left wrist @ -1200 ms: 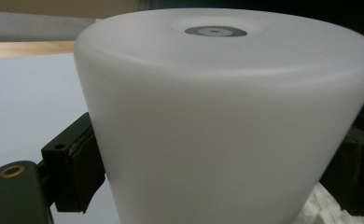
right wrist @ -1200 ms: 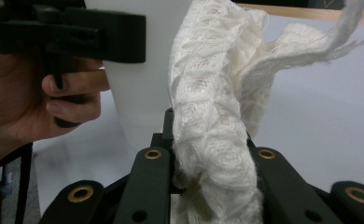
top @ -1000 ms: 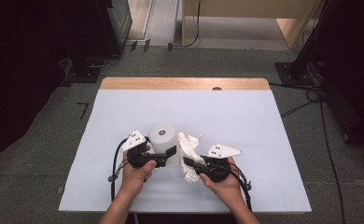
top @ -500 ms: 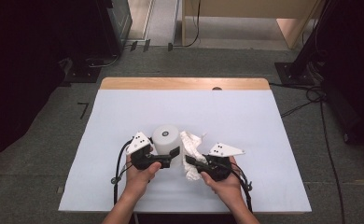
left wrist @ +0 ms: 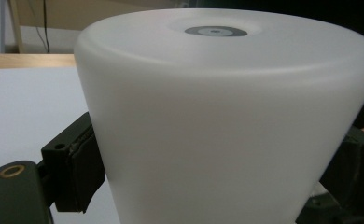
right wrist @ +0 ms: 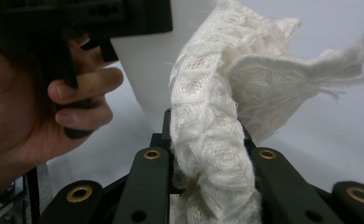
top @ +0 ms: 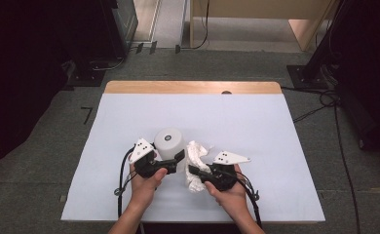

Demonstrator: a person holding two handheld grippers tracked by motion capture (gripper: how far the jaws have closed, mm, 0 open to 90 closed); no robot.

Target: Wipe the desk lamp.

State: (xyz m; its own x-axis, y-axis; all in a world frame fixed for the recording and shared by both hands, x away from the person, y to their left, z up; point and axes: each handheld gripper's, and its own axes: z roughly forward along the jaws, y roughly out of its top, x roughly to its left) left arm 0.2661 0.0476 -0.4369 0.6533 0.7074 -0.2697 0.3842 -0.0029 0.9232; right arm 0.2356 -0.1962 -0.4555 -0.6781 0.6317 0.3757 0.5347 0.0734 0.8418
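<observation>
Your left gripper [top: 177,161] clamping one white cup [top: 169,143], your right gripper [top: 194,172] pinching one white knitted cloth [top: 196,156], one white table [top: 237,122], no legible writing.

No readable text anywhere

We find no letters, numbers, brand names or labels that can be read in any of the views. The closest thing to a sign is a small grey round mark with a dark centre on the flat top of the white cup [left wrist: 227,126], and it carries no writing that we can make out. A dark angular mark sits on the floor to the left of the worktop [top: 275,122], too small for us to tell whether it is a character.
</observation>
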